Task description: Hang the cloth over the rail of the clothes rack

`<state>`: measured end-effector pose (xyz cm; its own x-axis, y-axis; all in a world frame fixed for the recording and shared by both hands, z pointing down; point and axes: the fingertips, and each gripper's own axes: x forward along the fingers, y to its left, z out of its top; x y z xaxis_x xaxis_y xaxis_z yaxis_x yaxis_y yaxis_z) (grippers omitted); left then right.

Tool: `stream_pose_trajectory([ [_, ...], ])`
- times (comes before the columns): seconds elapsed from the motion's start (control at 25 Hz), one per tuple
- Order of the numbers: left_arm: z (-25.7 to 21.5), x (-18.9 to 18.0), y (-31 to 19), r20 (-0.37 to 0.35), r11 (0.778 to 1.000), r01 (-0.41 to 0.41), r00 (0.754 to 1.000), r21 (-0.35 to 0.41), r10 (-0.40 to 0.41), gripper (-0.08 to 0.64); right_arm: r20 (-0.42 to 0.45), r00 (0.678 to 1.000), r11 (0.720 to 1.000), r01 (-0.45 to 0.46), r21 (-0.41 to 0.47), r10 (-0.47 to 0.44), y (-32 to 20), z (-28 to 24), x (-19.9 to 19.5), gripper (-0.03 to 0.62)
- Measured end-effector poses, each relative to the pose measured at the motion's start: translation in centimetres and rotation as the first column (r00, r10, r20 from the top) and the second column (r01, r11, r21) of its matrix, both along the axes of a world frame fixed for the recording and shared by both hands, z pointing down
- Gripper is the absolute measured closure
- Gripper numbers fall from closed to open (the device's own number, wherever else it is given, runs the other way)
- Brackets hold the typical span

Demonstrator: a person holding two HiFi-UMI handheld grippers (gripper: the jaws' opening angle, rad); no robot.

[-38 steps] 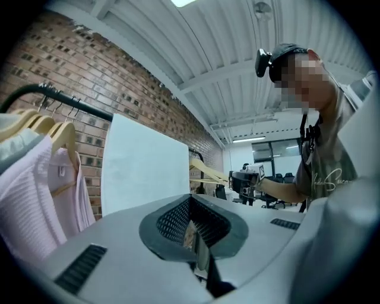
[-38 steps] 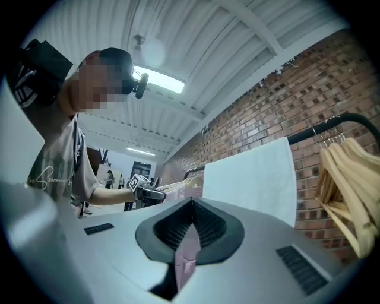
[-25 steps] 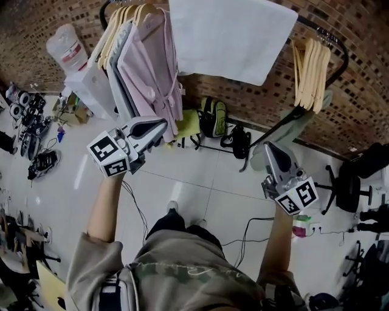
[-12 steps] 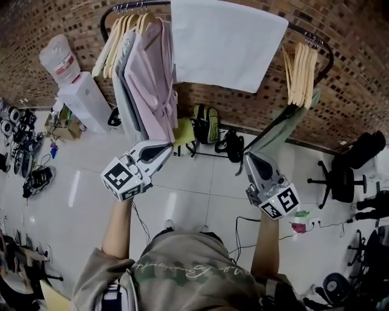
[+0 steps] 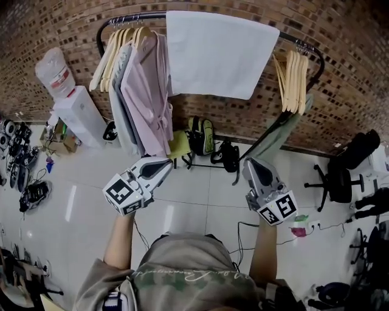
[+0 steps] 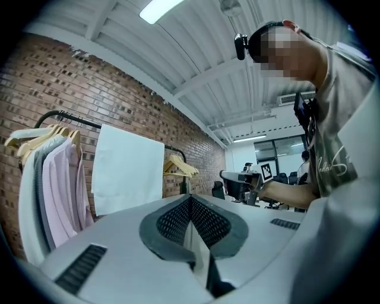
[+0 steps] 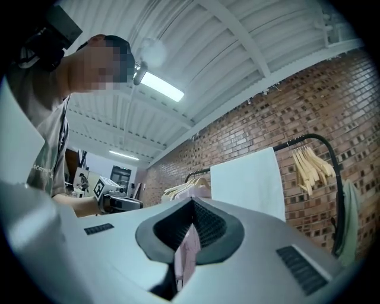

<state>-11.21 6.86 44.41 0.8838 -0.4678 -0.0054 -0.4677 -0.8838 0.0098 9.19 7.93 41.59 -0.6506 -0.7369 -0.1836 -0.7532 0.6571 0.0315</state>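
The white cloth (image 5: 216, 51) hangs over the top rail (image 5: 130, 16) of the clothes rack, about midway along it. It sits between the pink robes (image 5: 149, 91) on the left and a bunch of bare wooden hangers (image 5: 292, 73) on the right. Its long side runs along the rail and the rest drops straight down toward the floor, with its flat face turned to the room. The bottom edge is a little lower at the right corner.

The person stands back from the rack with both arms out. The left tool (image 5: 165, 164) and the right tool (image 5: 248, 165) are held low, well apart from the cloth, with their tips aimed toward the rack. Each tool's jaws are pressed together with nothing between them.

A water dispenser (image 5: 73, 106) stands against the brick wall (image 5: 340, 85) left of the rack, and some bags (image 5: 203, 136) lie on the floor under it.
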Motion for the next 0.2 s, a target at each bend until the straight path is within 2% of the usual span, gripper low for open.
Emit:
stream_pose_trajectory([
  [0.2,-0.01,0.74,-0.19,-0.007,1.000,-0.001,1.000,-0.004,0.001,0.554,-0.011,1.000,1.000,-0.003,0.013,0.003,-0.12,-0.17,0.25,0.583],
])
